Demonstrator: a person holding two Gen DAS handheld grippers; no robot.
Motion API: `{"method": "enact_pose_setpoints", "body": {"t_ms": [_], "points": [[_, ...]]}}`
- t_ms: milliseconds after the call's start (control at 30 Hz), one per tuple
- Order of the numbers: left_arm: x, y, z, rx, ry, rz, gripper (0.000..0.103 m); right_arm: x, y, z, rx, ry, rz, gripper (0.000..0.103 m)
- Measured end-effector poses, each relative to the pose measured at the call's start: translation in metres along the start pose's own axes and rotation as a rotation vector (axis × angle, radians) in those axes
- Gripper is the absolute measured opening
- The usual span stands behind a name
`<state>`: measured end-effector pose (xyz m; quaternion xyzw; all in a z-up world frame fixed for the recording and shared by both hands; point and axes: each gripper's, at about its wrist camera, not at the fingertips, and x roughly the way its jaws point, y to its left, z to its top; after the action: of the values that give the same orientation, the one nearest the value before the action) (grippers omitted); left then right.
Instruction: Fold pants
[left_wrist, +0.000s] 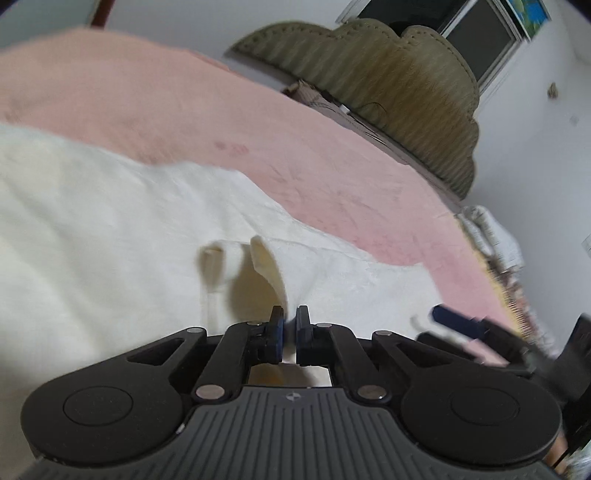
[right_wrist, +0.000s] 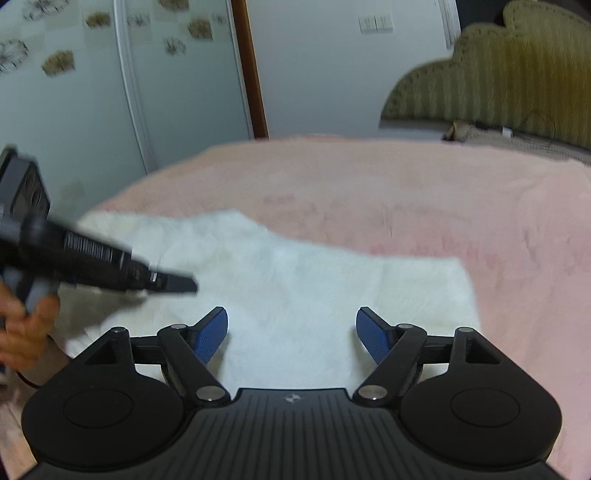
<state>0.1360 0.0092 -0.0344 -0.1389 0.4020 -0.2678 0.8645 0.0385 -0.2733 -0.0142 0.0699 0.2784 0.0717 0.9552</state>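
The white fluffy pants (left_wrist: 110, 229) lie spread on the pink bed cover (left_wrist: 184, 110). My left gripper (left_wrist: 290, 326) is shut on an edge of the pants, with the cloth pinched between its pads and a raised fold (left_wrist: 258, 266) just ahead. In the right wrist view the pants (right_wrist: 295, 280) lie flat below my right gripper (right_wrist: 291, 328), which is open and empty just above the cloth. The left gripper (right_wrist: 177, 284) shows there at the left, blurred, held by a hand (right_wrist: 22, 328). The right gripper's blue finger (left_wrist: 458, 323) shows at the right of the left wrist view.
An olive padded headboard (left_wrist: 388, 85) stands at the far end of the bed, also in the right wrist view (right_wrist: 517, 81). A wardrobe with sliding doors (right_wrist: 110, 92) and a brown door frame (right_wrist: 251, 74) stand beyond the bed. Clutter (left_wrist: 495, 240) lies beside the bed's right edge.
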Motion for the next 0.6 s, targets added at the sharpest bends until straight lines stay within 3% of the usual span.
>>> {"method": "enact_pose_setpoints", "body": {"t_ms": [100, 167, 333, 467, 533, 600], "points": [[0.005, 0.010, 0.000, 0.012, 0.007, 0.077, 0.002, 0.015, -0.005, -0.007, 0.006, 0.072, -0.030, 0.087], [0.008, 0.016, -0.001, -0.008, 0.013, 0.067, 0.001, 0.029, -0.010, -0.017, 0.013, 0.142, -0.057, 0.087], [0.007, 0.003, -0.001, 0.051, -0.005, 0.106, 0.003, 0.013, -0.005, -0.001, 0.014, 0.066, -0.029, 0.087], [-0.011, 0.004, 0.000, 0.036, -0.042, 0.144, 0.015, 0.022, 0.002, 0.000, 0.010, 0.092, -0.047, 0.087], [-0.026, 0.008, 0.000, 0.029, -0.065, 0.180, 0.042, 0.036, 0.018, -0.016, -0.062, 0.155, -0.025, 0.089], [-0.045, 0.017, -0.002, 0.022, -0.099, 0.194, 0.057, 0.035, 0.038, -0.025, -0.161, 0.116, -0.109, 0.091]]}}
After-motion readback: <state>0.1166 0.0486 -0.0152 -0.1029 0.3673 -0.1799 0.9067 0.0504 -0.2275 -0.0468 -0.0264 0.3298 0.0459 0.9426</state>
